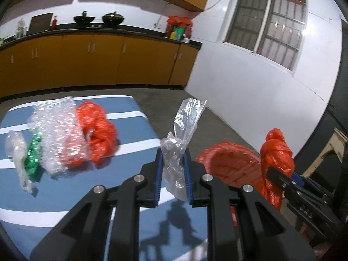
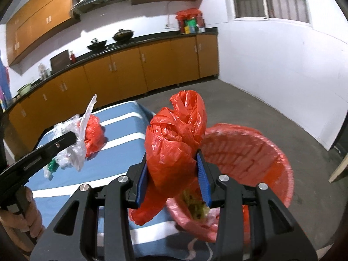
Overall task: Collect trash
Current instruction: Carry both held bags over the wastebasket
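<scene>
Bin (image 2: 267, 152) lined red, scraps (image 2: 196, 208) inside, beside striped table (image 2: 121, 163)

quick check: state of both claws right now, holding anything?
Left claw: shut on a clear plastic bag.
Right claw: shut on a red plastic bag, beside the red bin.

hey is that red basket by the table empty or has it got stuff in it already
Not empty. The right wrist view looks into the red basket, and yellowish-green scraps and some pale wrapping lie at its bottom. How full it is cannot be told; the tool hides part.

Striped table (image 1: 134, 152): plastic scraps (image 1: 56, 134).
</scene>
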A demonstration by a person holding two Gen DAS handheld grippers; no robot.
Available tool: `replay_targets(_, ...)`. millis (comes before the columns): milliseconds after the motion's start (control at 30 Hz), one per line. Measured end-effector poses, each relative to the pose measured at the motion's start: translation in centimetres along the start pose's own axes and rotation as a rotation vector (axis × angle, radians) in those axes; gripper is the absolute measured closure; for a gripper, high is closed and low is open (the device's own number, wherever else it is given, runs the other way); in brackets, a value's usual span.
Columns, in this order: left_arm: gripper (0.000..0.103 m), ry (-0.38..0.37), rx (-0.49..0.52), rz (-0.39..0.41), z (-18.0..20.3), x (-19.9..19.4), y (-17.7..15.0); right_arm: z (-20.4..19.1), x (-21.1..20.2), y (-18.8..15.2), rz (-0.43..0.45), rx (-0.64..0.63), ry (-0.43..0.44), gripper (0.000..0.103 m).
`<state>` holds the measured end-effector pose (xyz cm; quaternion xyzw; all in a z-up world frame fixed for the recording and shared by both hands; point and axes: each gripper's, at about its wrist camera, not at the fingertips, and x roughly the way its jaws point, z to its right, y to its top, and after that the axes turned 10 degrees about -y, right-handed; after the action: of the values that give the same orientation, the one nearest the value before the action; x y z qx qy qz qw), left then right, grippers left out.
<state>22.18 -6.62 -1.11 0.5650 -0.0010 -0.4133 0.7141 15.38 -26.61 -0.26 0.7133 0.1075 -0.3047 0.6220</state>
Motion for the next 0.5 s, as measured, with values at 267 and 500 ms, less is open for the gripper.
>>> replay_targets(267, 0.084, -0.084, 0.036, -0.026, 3.8, 1.6, -0.1, 3.9, -0.1, -0.2, -0.002, 0.061, -0.062, 0.062)
replay_targets(500, 0.084, -0.154, 0.064, -0.060, 6.8, 3.6, -0.6, 6.3, 0.1, -0.6, -0.013, 0.105, -0.098, 0.062)
